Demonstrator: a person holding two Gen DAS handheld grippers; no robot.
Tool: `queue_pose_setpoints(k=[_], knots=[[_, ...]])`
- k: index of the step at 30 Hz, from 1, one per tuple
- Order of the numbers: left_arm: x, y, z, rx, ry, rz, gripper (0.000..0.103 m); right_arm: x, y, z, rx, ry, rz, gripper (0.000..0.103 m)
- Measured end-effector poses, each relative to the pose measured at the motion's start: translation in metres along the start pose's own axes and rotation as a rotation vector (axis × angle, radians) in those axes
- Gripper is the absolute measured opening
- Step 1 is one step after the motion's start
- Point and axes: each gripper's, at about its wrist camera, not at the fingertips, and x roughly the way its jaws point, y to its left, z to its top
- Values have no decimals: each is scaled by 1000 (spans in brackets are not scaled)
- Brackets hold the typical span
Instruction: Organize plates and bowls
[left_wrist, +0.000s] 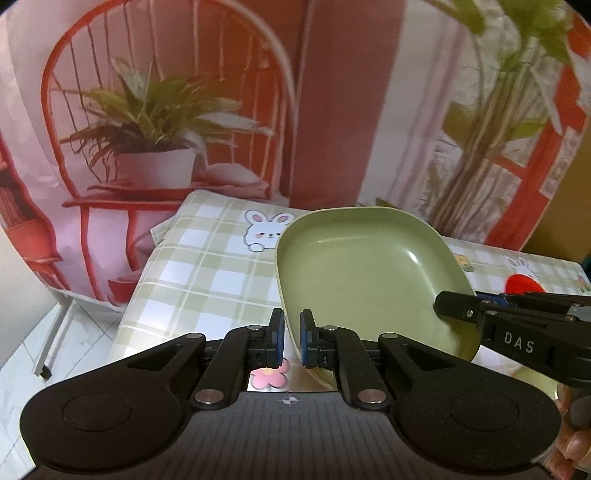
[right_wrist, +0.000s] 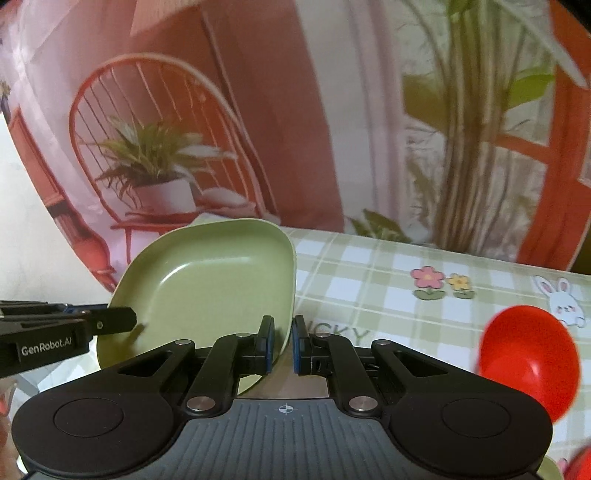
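- Between your left gripper's (left_wrist: 291, 338) blue pads sits the near rim of the green plate (left_wrist: 362, 273); the jaws are narrowed onto it with little gap to spare, so judge that hold as closed on the rim.
- On the other side, your right gripper (right_wrist: 283, 345) pinches the opposite rim the same way, jaws drawn in on the edge.
- Held by both, the plate is tilted and lifted off the checked tablecloth (left_wrist: 192, 258), hollow side facing up and toward you.
- Keep both grippers level with each other and move them together; a twist between them could pry the rim out of one pair of pads.
- Lower it flat before letting go, one side at a time only once it rests on something.
- Farther right lies a red bowl (right_wrist: 528, 354), blurred at the view's edge; steer the plate clear of it or stack deliberately.
- Beyond the table hangs a printed backdrop (left_wrist: 166, 110).
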Motion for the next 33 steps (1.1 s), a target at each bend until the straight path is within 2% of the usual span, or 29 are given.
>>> queue_pose_setpoints(k=[5,15,25,33], knots=[[-15,-22,-5,31,-10,9,10,-27,-14,-9,14,-33,4,9],[-25,-67,-18,80,-14,-19,10,-64,-58,-30,68,-54,-11,9],[-23,-105,-27,108,-20,-76,10,-86,-98,-46,121,-67,-50,10],[-25,-119,-32,110,-27,-108,10,-100,-114,-58,141,-84,-58,10]])
